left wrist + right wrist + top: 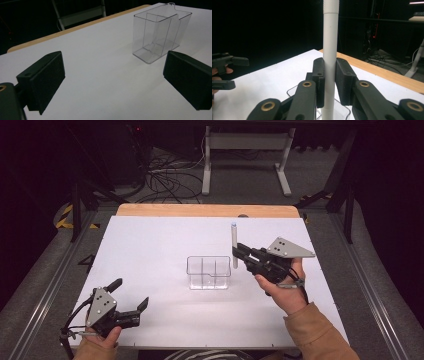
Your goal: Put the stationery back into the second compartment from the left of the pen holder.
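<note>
**High view: a pen held up beside the clear box**

High view, from left to right: the left gripper [131, 296] sits low near the front corner of the white surface [150, 250]. Its jaws are wide apart and hold nothing. In the middle stands a clear box [209, 272] with little walls inside (you can see right through it). Just to the right of the box, the right gripper [237, 251] has its jaws squeezed on a white pen [233, 242]. The pen stands straight up, above the surface, near the box's right side. In the right gripper view the pen [330, 57] sits tight between both jaws.
</note>
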